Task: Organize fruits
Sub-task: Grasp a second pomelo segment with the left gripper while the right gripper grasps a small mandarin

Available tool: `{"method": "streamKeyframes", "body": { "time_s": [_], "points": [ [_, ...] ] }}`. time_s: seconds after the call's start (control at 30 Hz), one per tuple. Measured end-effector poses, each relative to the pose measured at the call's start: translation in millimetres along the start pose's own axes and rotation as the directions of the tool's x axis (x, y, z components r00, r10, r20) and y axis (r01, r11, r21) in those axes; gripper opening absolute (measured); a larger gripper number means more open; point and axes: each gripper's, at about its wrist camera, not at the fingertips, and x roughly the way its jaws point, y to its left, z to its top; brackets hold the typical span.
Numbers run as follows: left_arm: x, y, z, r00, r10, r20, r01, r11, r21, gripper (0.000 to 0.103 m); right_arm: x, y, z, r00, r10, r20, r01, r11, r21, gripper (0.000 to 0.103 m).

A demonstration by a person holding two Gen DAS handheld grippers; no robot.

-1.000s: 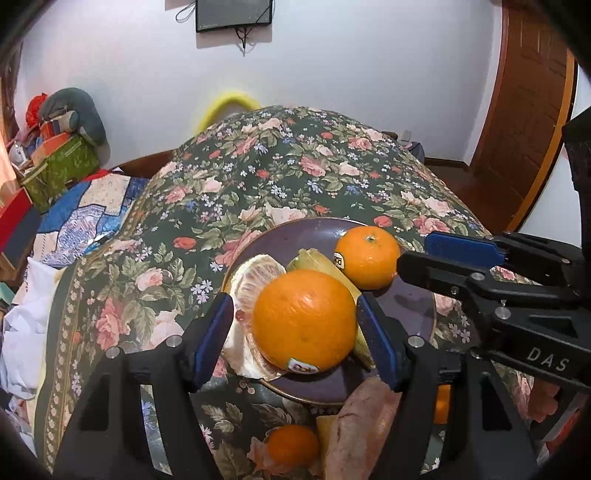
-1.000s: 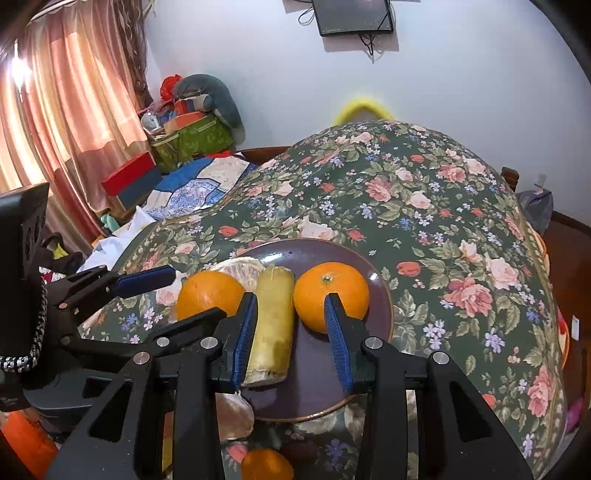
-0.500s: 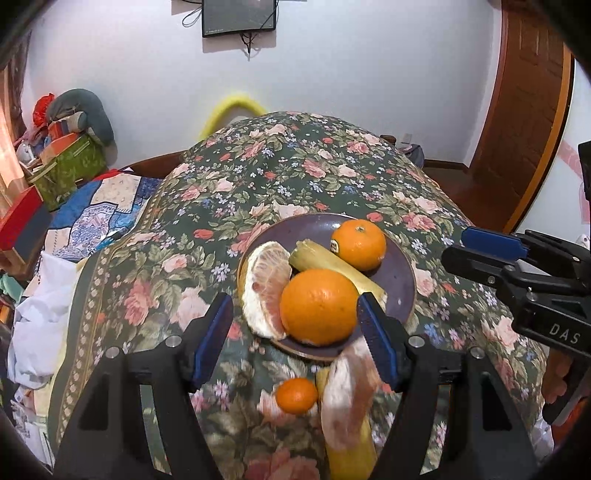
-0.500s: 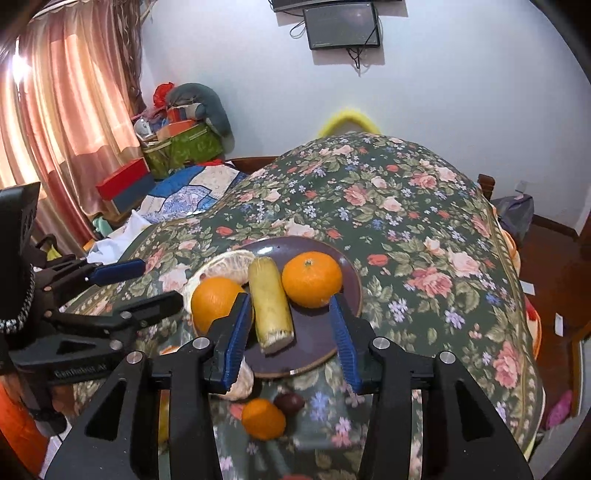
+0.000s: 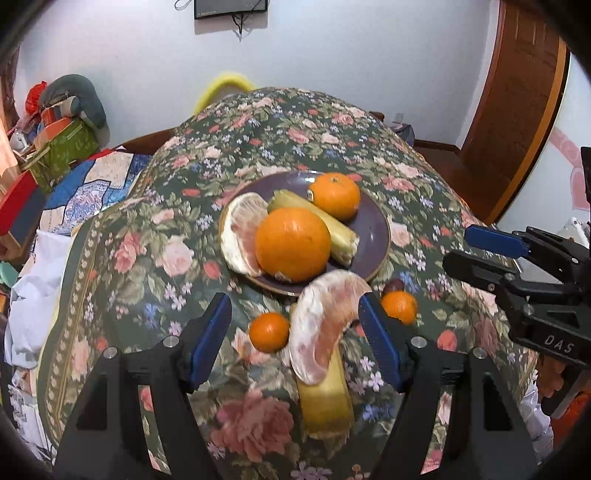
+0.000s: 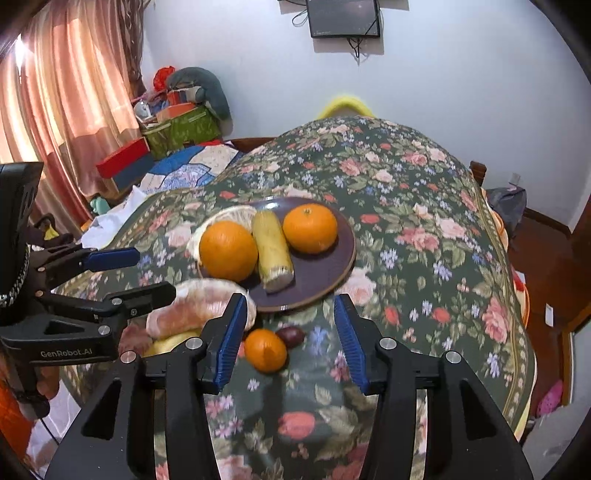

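Nearest the cameras, the left gripper (image 5: 295,339) hangs over the near edge of the floral tablecloth (image 5: 155,236) with its blue pads spread wide and nothing pressed between them; the fruit seen in the gap lies on the cloth below. The right gripper (image 6: 291,339) hovers just beside it, toward the right edge of the table, its jaws opening and empty, with only cloth and small fruit showing between the pads. On the cloth by the near edge lies a banana (image 5: 325,395), and a peeled pomelo wedge (image 5: 325,325) rests across its far end. A small mandarin (image 5: 269,331) sits just left of that wedge, touching or almost touching it. A second small mandarin (image 5: 399,306) lies to the wedge's right, and a dark round fruit (image 6: 291,336), which may be a plum or a passion fruit, sits just beside this second one. Beyond these, near the middle of the table, a dark purple plate (image 5: 373,236) carries the sorted fruit. A large orange (image 5: 293,243) stands at the plate's near left rim. A second pomelo piece (image 5: 242,232) leans against it on the left and overhangs the rim. A pale yellow peeled fruit stub (image 5: 340,238), possibly a banana piece, lies diagonally across the centre. A smaller orange (image 5: 335,195) sits at the far right rim, touching that stub. The far half of the cloth is bare of fruit. Past the far edge a wall-mounted screen (image 6: 345,18) hangs on the white wall.
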Motion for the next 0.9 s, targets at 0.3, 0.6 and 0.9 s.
{"method": "streamKeyframes", "body": {
  "time_s": [0.3, 0.6, 0.9],
  "points": [
    [7, -8, -12, 0.999, 0.017, -0.031, -0.016, 0.999, 0.035, 0.071, 27, 8, -26, 0.996, 0.01, -0.087, -0.011, 1.0, -0.008, 0.046],
    [26, -11, -15, 0.998, 0.022, -0.06, -0.018, 0.998, 0.065, 0.071, 56, 10, -35, 0.988, 0.049, -0.144, -0.049, 0.999, -0.001, 0.046],
    [46, -17, -11, 0.995, 0.036, -0.095, -0.028, 0.996, 0.09, 0.071, 57, 8, -36, 0.985, 0.094, -0.141, -0.094, 0.996, 0.009, 0.033]
  ]
}}
